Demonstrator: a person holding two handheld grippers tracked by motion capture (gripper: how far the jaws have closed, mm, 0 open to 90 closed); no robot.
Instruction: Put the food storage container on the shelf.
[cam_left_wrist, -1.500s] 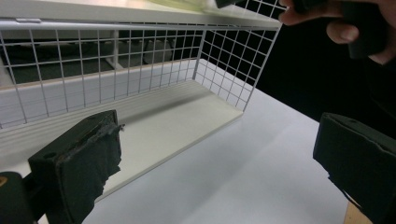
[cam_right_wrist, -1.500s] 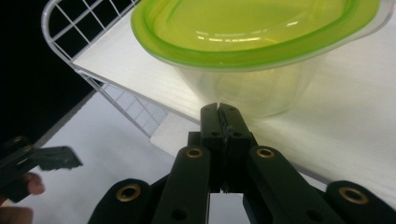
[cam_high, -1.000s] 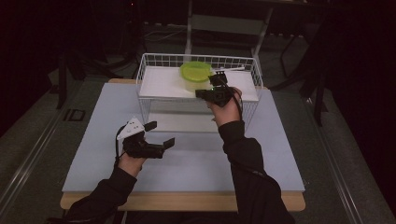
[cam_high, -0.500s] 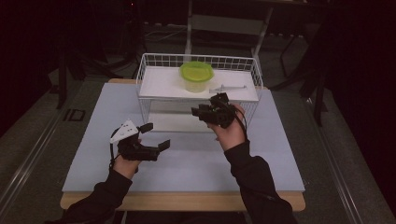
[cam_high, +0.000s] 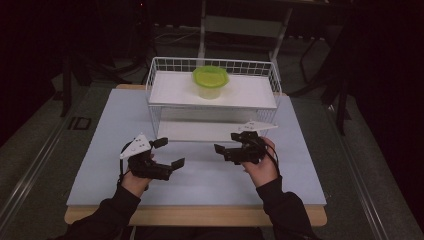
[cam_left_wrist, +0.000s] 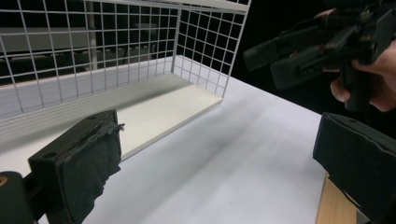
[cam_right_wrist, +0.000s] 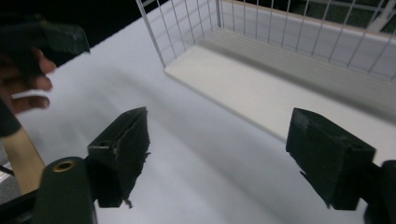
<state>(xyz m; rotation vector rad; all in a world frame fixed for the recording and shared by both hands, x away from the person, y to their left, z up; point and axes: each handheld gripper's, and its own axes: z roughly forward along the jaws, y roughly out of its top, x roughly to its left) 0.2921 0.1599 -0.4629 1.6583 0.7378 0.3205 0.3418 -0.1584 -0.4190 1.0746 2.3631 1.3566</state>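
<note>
A lime-green bowl (cam_high: 210, 80) stands on the upper shelf of a white wire rack (cam_high: 161, 73) at the back of the table. My left gripper (cam_high: 171, 152) hovers open over the white mat, front left of the rack, with nothing between its jaws. My right gripper (cam_high: 226, 142) is open and empty too, just in front of the rack's lower shelf (cam_high: 200, 131). In the left gripper view my left gripper (cam_left_wrist: 219, 163) faces the rack's corner (cam_left_wrist: 231, 56), with the right gripper (cam_left_wrist: 317, 42) at upper right. In the right gripper view my right gripper (cam_right_wrist: 224, 149) looks over the lower shelf (cam_right_wrist: 261, 88).
The white mat (cam_high: 110, 130) covers most of the wooden table (cam_high: 200, 216), whose front edge lies just behind my hands. Dark floor and chair legs surround the table. The person's other hand (cam_right_wrist: 23, 88) shows at the left of the right gripper view.
My right gripper has pulled back from the rack's upper shelf, down and towards the person, leaving the green bowl there. My left gripper has hardly shifted.
</note>
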